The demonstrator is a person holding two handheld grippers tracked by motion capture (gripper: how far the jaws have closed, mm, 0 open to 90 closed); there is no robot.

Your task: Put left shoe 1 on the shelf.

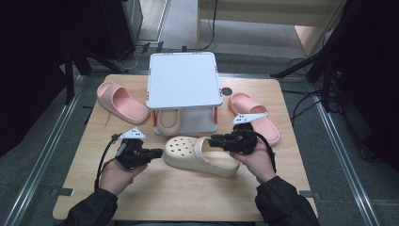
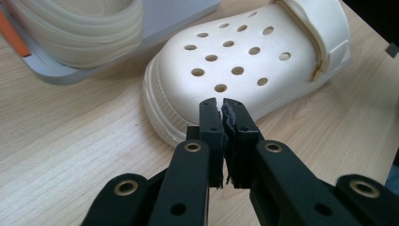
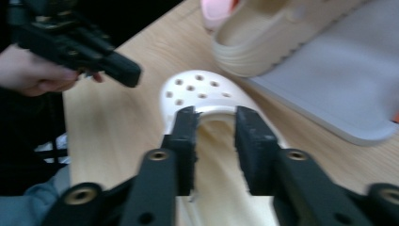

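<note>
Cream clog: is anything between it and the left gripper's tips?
Nothing visible does. The left gripper, jaws shut, points at the toe of the cream clog with bare wooden table around it. The grey two-tier rack stands beyond the clog, off that line.

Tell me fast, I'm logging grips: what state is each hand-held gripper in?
Left hand-held gripper: shut, holding nothing, at the toe of the cream clog.
Right hand-held gripper: open, over the clog's opening.

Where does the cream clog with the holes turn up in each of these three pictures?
High view: the clog lies at centre, between the two tongs.
Left gripper view: top centre, toe just beyond the shut tips.
Right gripper view: centre, running up from the bottom edge.
Shared landmark: the grey shelf stand behind it.
</note>
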